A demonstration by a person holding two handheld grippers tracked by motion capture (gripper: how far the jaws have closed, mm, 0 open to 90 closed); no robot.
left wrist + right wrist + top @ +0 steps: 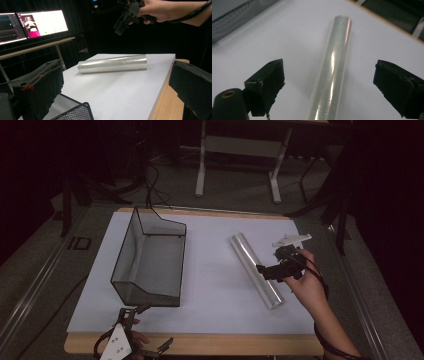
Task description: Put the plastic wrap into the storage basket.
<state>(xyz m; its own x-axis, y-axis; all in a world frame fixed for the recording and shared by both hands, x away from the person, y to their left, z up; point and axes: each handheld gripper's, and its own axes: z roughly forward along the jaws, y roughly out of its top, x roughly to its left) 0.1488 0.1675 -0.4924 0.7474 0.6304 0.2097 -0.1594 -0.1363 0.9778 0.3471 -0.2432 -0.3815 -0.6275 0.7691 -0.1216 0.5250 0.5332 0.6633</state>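
A roll of clear film (256,269) lies on the white sheet (215,270), running from far left to near right. My right gripper (270,263) hovers over the roll's middle from the right, held in a hand. Its jaws stand open on either side of the roll (334,62) with nothing touching them; the right gripper (332,85) is above it. My left gripper (152,327) sits at the table's near edge, open and empty, just in front of the mesh bin (150,262). From the left gripper (115,87) the roll (112,63) lies across the sheet, with the right gripper (127,15) above it.
The black wire-mesh bin (71,111) stands on the left half of the sheet; its wall (237,15) shows beyond the roll. Monitors (37,25) sit on a desk past the table. The wooden table edge (200,345) runs along the front.
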